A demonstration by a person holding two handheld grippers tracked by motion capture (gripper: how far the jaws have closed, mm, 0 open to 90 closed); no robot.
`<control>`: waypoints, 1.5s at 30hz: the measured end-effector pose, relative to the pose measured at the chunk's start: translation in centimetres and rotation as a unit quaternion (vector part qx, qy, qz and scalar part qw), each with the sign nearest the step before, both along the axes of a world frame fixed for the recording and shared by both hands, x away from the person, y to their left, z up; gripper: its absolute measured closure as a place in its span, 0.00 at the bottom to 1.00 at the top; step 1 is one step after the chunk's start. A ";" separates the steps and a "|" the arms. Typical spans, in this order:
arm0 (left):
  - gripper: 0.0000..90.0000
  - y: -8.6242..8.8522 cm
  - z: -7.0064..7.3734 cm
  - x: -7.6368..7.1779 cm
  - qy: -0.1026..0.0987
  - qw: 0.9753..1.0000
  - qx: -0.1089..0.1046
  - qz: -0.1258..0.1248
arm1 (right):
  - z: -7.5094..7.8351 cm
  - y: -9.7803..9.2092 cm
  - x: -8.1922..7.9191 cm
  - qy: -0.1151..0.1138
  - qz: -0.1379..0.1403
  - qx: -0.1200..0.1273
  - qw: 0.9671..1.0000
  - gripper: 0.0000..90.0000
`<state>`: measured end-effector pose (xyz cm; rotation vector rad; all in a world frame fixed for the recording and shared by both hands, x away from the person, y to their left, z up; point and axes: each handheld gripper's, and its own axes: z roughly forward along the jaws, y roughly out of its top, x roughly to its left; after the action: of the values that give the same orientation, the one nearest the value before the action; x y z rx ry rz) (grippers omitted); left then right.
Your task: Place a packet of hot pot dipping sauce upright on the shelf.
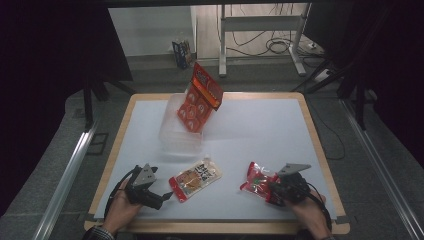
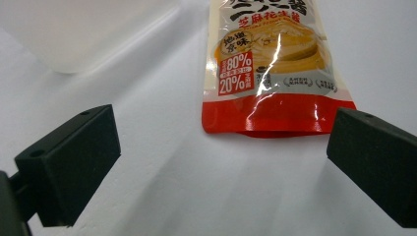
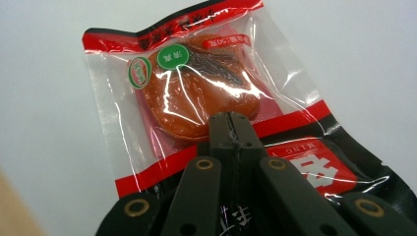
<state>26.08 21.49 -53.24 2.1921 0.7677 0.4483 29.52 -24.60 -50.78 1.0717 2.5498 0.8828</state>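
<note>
Here, a clear red-trimmed snack packet lies at the near right of the white table, pinched by the right gripper.

Its jaws are closed on the packet's lower part, apparently on film and not the contents. Lift slowly so the slick plastic doesn't slip. The left gripper hovers with jaws spread wide just short of the noodle pouch; beyond stands a translucent bin holding a red bag, the likely destination.

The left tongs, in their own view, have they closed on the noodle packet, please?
No, the left tongs stand wide open, with the red bottom edge of the noodle packet lying untouched on the table between them.
</note>
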 end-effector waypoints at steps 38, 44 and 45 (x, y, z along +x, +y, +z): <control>0.00 0.0 0.1 -0.1 -0.004 1.000 0.001 0.000 | 0.6 4.0 -1.4 -0.013 0.065 -0.001 0.998 0.98; 0.00 0.0 0.1 -0.2 -0.004 1.000 0.001 0.001 | -0.2 3.5 -2.1 0.007 0.060 -0.035 0.998 0.98; 0.00 0.0 0.1 -0.2 -0.004 1.000 0.001 0.001 | -0.2 3.5 -2.1 0.007 0.060 -0.035 0.998 0.98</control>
<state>25.93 21.46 -53.18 2.1903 0.7644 0.4588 27.40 -21.14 -51.02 0.9162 2.6580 0.8108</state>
